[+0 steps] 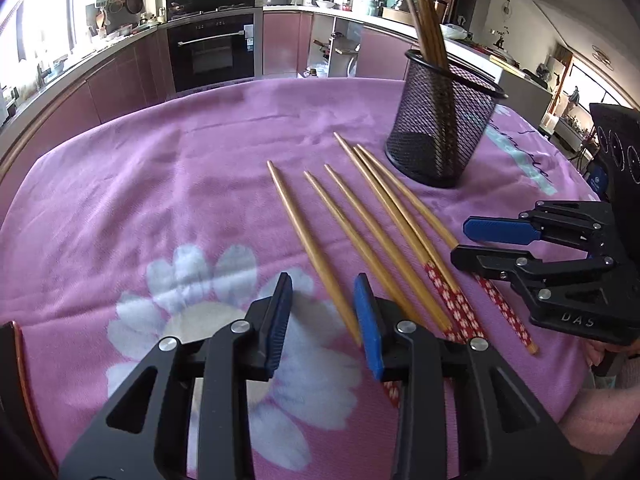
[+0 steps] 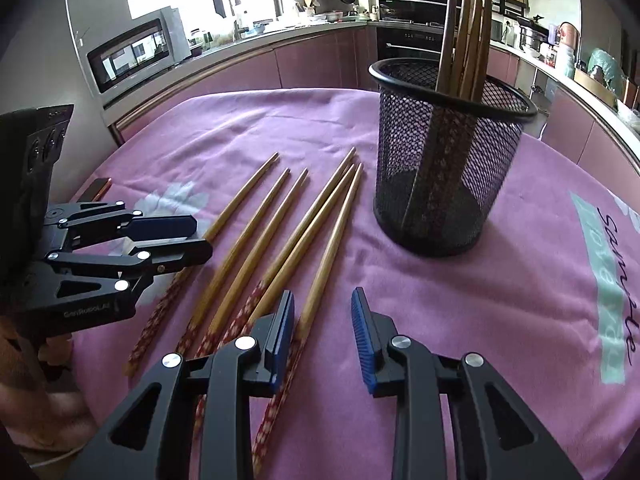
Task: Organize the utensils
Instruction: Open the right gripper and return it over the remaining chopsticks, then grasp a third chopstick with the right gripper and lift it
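A tabletop covered by a pink blanket printed with a white daisy carries everything here. Behind it runs a kitchen with pink cabinet fronts and a built-in black oven.

On the far right part of the blanket stands a black mesh cup, upright, with several wooden chopsticks standing in it, their narrow tips pointing up above the rim.

Just beside the cup, on its near left, five loose chopsticks lie flat on the blanket in a rough fan, narrow tips toward the cup and the far side, their red-and-white patterned handle ends toward the person. The two closest to the cup lie touching along their length; the others are slightly apart.

The left gripper hangs over the near ends of the fan, its jaws partly spread with nothing between the blue pads; the leftmost chopstick runs just in front of the right-hand pad.

The right gripper sits at the right side of the fan, jaws likewise partly spread and holding nothing, the rightmost chopstick passing just beside its left pad. In the left wrist view it lies on its side, low over the patterned ends.
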Tool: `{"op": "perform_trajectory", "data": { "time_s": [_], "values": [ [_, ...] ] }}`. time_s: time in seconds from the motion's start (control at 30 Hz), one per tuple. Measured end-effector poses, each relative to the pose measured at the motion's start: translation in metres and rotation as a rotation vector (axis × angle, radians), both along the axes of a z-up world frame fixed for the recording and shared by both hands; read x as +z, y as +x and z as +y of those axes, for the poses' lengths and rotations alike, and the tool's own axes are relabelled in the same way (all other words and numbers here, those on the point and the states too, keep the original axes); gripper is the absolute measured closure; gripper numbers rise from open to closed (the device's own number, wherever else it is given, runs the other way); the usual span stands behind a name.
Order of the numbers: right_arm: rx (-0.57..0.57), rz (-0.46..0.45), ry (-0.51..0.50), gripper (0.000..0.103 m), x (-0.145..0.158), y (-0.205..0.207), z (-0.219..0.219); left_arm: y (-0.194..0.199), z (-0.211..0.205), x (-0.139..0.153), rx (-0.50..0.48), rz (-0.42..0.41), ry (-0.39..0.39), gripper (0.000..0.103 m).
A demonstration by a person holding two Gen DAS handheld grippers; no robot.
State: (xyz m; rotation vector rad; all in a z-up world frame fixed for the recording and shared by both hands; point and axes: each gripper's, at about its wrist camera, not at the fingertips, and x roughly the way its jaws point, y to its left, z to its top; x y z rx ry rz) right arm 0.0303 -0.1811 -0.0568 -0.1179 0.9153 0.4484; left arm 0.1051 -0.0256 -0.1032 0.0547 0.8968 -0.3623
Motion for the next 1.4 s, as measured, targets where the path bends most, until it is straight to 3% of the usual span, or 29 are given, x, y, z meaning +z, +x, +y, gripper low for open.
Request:
{"op": "perform_trajectory", "data": {
  "time_s": [0.3, 0.53, 0.73, 1.0, 1.4],
  "values": [
    [-0.013, -0.009, -0.017, 0.078, -0.001, 0.028, 0.01, 0.028, -0.006, 0.0, 0.019, 0.005, 0.021, 0.075],
    [-0.034, 0.004, 0.006, 0.093, -0.001, 0.038, 0.007, 0.036, -0.007, -0.001, 0.055, 0.01, 0.0, 0.09],
    [-0.054, 0.021, 0.053, 0.098, -0.001, 0.04, -0.002, 0.035, -0.005, -0.002, 0.088, 0.01, -0.022, 0.095],
    [-0.047, 0.018, 0.104, 0.098, 0.007, 0.03, -0.015, 0.026, 0.001, 0.003, 0.098, 0.003, -0.046, 0.095],
    [0.012, -0.034, 0.25, 0.098, 0.04, 0.0, -0.03, -0.001, 0.021, 0.04, 0.047, -0.036, -0.182, 0.095]
  ]
}}
